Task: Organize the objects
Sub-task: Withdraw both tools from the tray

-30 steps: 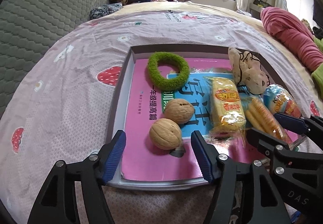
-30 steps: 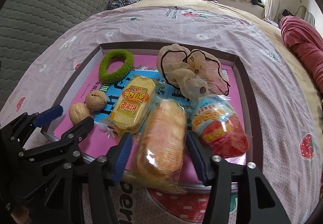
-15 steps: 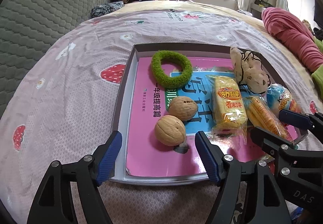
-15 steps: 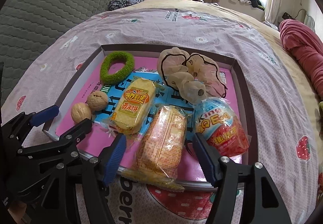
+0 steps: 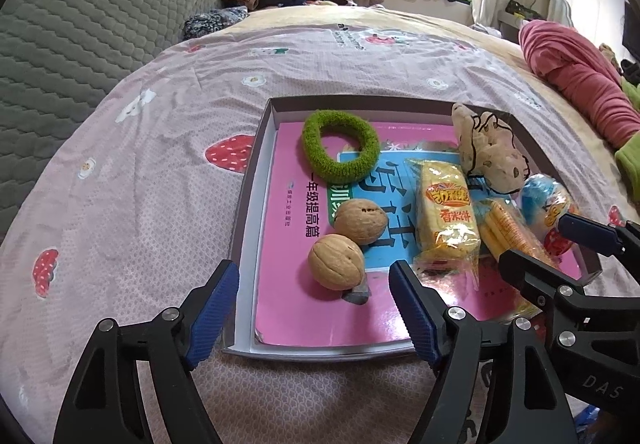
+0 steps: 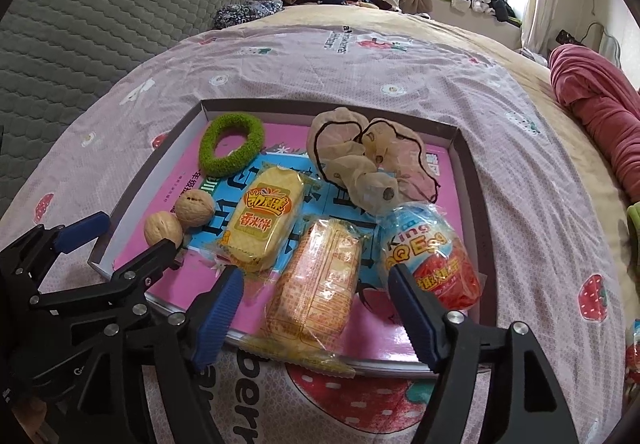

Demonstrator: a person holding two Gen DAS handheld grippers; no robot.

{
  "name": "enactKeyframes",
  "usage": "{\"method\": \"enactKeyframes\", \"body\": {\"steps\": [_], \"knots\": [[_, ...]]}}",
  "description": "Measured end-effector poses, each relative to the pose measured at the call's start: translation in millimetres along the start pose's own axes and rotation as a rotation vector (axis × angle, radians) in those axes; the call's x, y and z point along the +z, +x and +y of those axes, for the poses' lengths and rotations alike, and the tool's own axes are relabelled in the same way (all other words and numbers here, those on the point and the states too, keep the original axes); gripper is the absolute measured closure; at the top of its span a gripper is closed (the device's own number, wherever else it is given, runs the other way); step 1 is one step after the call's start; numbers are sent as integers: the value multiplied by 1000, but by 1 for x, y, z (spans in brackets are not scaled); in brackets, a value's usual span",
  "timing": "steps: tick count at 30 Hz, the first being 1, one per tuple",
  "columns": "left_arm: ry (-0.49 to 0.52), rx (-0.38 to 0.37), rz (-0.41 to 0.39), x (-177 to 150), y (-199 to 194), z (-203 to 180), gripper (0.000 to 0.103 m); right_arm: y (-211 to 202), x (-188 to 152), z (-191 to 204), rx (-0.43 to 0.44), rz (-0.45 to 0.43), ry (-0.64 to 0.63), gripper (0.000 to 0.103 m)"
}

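**A:** Which step are you on?

**B:** The approach, I'd say. My left gripper (image 5: 314,304) is spread wide with nothing in it, and the nearer brown wrinkled walnut (image 5: 337,262) lies just ahead between its blue pads. My right gripper (image 6: 316,314) is equally wide and empty, lined up on the clear-wrapped orange cracker packet (image 6: 318,284). Everything sits in the shallow grey cardboard tray (image 5: 245,203) on a pink workbook (image 5: 312,318), on the strawberry-print bedspread (image 5: 160,147).

**A:** What else is in there?

**B:** A second walnut (image 5: 361,220) touching the first, a fuzzy green hair ring (image 5: 340,149), a yellow rice-cracker pack (image 6: 266,224), a beige frilly scrunchie (image 6: 370,167), and a blue-and-red foil egg (image 6: 432,256).

**A:** What does the next move call for?

**B:** Probably easing forward and down until the pads straddle each target, then closing gently. The walnut is round and may roll; the wrapper is slippery and will crinkle.

**A:** Anything different from a second ago?

**B:** Both grippers have drawn back a little: the walnut and packet sat deeper between the pads then. Nothing in the tray has shifted.
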State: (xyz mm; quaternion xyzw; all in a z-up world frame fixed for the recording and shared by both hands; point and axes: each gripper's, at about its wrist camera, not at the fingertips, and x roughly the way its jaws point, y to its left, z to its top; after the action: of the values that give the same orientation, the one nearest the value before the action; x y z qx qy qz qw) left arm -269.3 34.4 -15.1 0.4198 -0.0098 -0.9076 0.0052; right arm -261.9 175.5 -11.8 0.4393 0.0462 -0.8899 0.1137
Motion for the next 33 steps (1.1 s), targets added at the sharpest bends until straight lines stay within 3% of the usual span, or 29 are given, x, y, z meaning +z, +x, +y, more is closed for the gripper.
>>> {"method": "enactKeyframes", "body": {"steps": [15,17,33], "knots": [[5,11,-28,10,-23,0,24,-24,10,-4,2,-43,18,18],[2,22,-34,11,-27,1,17,-27,11,-3,0,-46,17,16],[-26,19,-83,20,-64,7,16,-67,19,-6,0,-116,23,6]]}}
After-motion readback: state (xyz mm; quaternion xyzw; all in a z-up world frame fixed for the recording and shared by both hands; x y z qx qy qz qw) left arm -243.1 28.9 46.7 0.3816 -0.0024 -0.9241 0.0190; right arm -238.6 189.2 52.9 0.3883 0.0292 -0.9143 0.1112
